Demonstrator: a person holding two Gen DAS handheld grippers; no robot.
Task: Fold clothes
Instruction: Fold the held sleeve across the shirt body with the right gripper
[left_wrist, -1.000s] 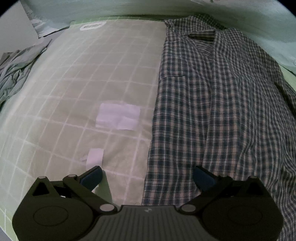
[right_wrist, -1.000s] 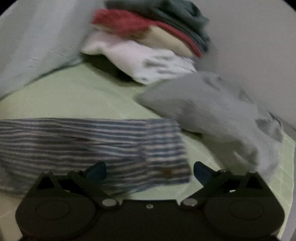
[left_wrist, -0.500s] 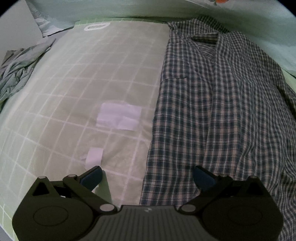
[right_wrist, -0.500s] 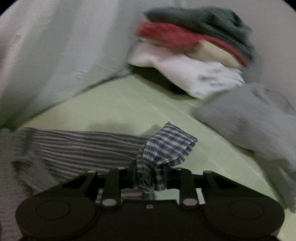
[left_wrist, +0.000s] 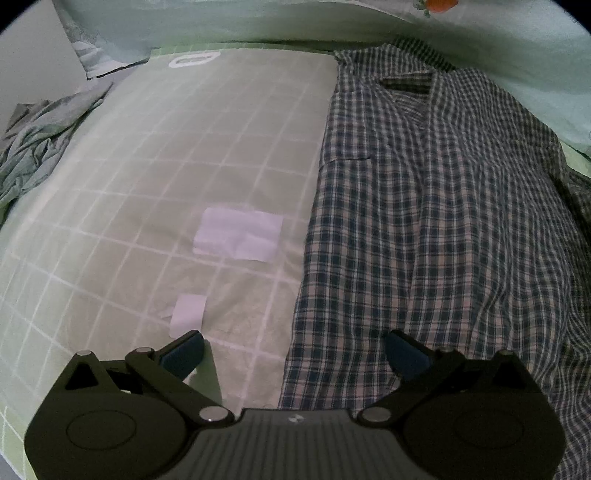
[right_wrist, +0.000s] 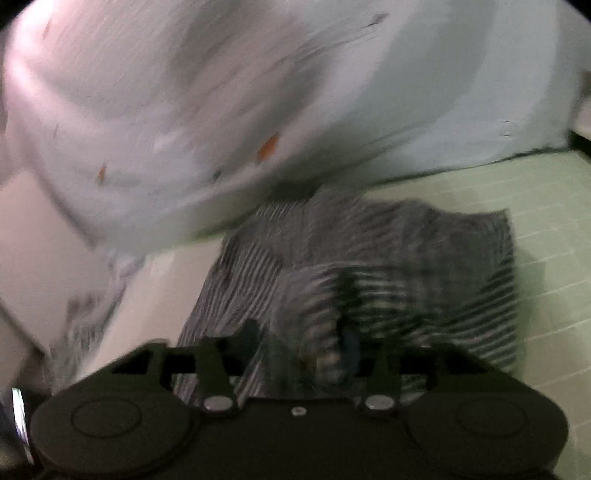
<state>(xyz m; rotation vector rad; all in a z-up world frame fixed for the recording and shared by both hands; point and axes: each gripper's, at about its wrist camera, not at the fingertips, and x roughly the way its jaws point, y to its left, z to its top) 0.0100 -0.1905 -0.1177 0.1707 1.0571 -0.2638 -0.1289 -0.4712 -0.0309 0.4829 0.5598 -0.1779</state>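
Note:
A blue-and-white plaid shirt lies spread flat, collar at the far end, its left edge over a pale folding board. My left gripper hangs open over the shirt's near hem edge with nothing between its fingers. The right wrist view is smeared by motion. There the shirt lies bunched on the green sheet. Its plaid sleeve is between the fingers of my right gripper. Those jaws are opening and stand wider than the cloth.
Two white paper patches sit on the board, which has a handle cut-out at its far end. A crumpled grey-green cloth lies far left. A pale quilt rises behind the shirt on the green grid sheet.
My right gripper shut on the plaid sleeve, swung fast to the left with it, and its jaws have parted again. The pile of clothes has left its view. The left gripper has stayed put.

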